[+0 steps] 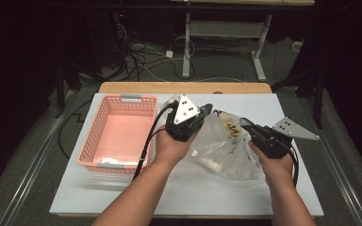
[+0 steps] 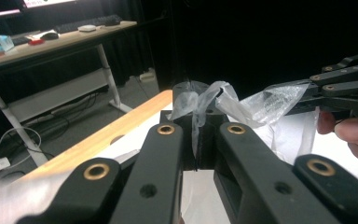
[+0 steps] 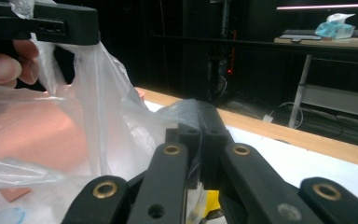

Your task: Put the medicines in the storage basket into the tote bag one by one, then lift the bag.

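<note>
Grippers — left gripper [image 1: 206, 111] and right gripper [image 1: 245, 124] — both clamped on clear plastic bag [image 1: 221, 148], lifted beside pink basket [image 1: 118, 133].

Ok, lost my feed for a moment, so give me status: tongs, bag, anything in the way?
Left tongs shut on clear plastic bag. Right tongs shut on its other edge. Bag held between them above the white table. Pink basket at left, apart from it.

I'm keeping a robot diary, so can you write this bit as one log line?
left gripper: shut on plastic bag | right gripper: shut on plastic bag | bag: held between both | pink basket: empty, on table
</note>
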